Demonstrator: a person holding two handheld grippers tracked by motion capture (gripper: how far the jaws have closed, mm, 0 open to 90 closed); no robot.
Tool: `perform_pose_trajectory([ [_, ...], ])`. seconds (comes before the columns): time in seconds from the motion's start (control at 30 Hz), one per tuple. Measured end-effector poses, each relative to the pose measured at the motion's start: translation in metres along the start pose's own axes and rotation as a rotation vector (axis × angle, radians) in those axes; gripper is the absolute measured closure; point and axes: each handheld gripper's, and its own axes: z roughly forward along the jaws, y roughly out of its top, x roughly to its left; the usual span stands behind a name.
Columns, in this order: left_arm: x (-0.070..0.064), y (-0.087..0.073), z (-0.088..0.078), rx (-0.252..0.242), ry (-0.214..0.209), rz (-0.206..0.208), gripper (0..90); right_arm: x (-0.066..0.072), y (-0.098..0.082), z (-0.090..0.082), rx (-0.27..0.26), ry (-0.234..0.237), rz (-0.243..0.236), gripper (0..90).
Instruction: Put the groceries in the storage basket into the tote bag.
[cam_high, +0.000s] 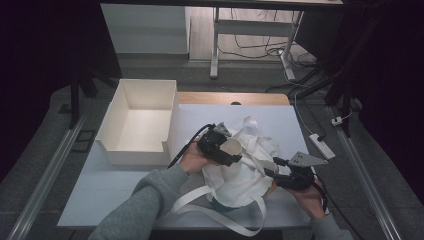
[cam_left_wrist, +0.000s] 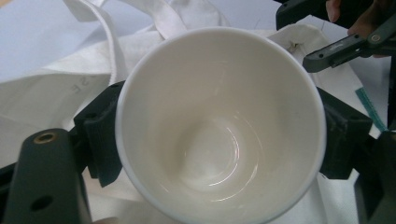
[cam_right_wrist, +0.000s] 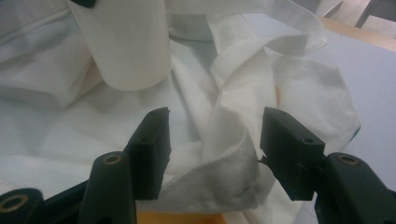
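Observation:
A white cup (cam_high: 231, 147) hangs above a crumpled white cloth bag (cam_high: 245, 175) in the middle of the table, with my left gripper (cam_high: 222, 145) shut on it. In the left gripper view I look straight into the empty cup (cam_left_wrist: 219, 93), whose sides are pressed by the black pads (cam_left_wrist: 105, 135). My right gripper (cam_high: 274, 167) is at the bag's right edge, open. In the right gripper view a raised fold of the bag (cam_right_wrist: 229, 154) stands between the open jaws of the right gripper (cam_right_wrist: 215, 140), touching neither, and the cup (cam_right_wrist: 126, 42) hovers beyond.
An open, empty white box (cam_high: 140, 150) stands at the table's back left. The bag's long straps (cam_high: 215, 212) trail toward the front edge. Something orange (cam_right_wrist: 177, 218) shows under the bag. A power strip (cam_high: 321, 145) lies on the floor at the right.

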Motion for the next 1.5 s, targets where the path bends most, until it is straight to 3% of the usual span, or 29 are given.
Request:
perform_pose_trajectory([
  [0.2,0.000,0.000,0.006,0.011,0.001,0.003,20.1,0.000,0.000,0.000,0.001,-0.001,-0.001,42.1],
  [0.4,-0.007,0.001,0.007,0.040,0.024,0.056,20.1,0.000,0.000,0.000,0.001,-0.001,-0.002,42.1],
  [0.77,-0.003,-0.003,0.024,0.107,0.013,0.045,20.3,0.000,0.000,0.000,0.001,-0.001,-0.002,42.1],
  [1.03,-0.012,-0.003,0.028,0.114,0.046,0.093,20.4,0.000,0.000,0.000,0.005,-0.001,-0.003,42.1],
  [1.5,-0.015,-0.003,0.025,0.126,0.058,0.120,16.2,0.000,-0.001,0.001,0.004,0.001,-0.001,41.9],
])
